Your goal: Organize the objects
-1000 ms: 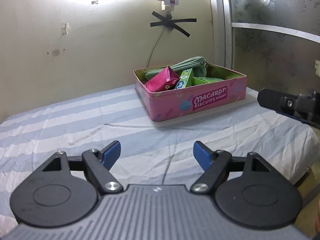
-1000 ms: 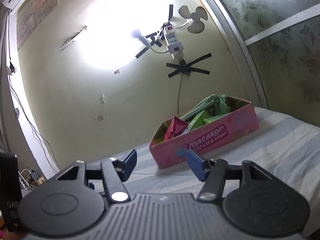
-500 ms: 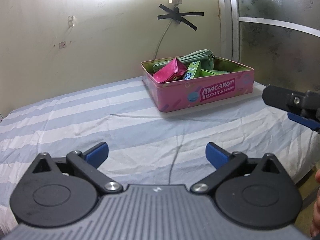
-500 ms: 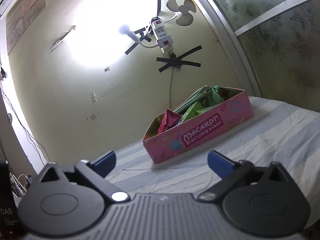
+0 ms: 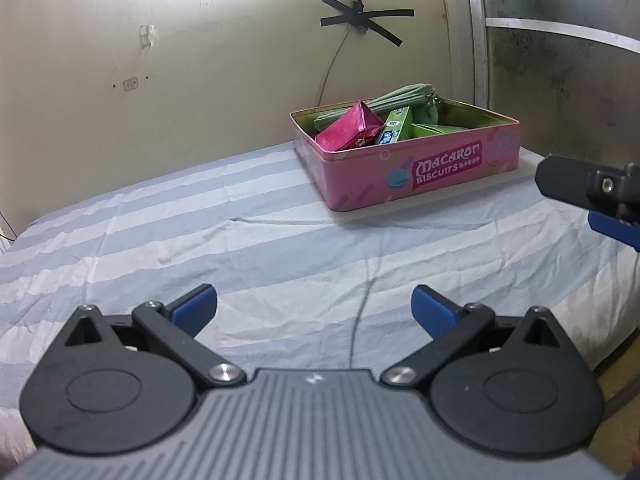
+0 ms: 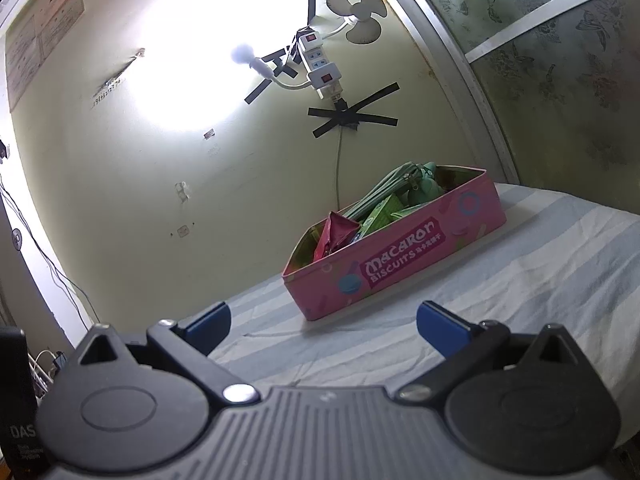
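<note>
A pink "Macaron Biscuits" tin [image 5: 424,168] stands on the striped bed at the far right; it also shows in the right wrist view [image 6: 400,260]. Inside lie a magenta pouch [image 5: 348,128], a green zip pouch [image 5: 400,94] and green boxes [image 5: 396,124]. My left gripper [image 5: 314,308] is open and empty, low over the sheet, well short of the tin. My right gripper [image 6: 324,324] is open and empty, also short of the tin; part of it shows at the right edge of the left wrist view [image 5: 592,196].
The blue-and-white striped sheet [image 5: 200,240] covers the bed. A yellow wall [image 5: 160,80] with a taped cable and power strip [image 6: 320,64] stands behind the tin. A frosted glass panel [image 5: 560,60] bounds the right side. The bed edge drops off at the right [image 5: 616,344].
Both grippers opened wider over the last second. The left view tilted down and drew slightly nearer the bed; the tin holds its place.
</note>
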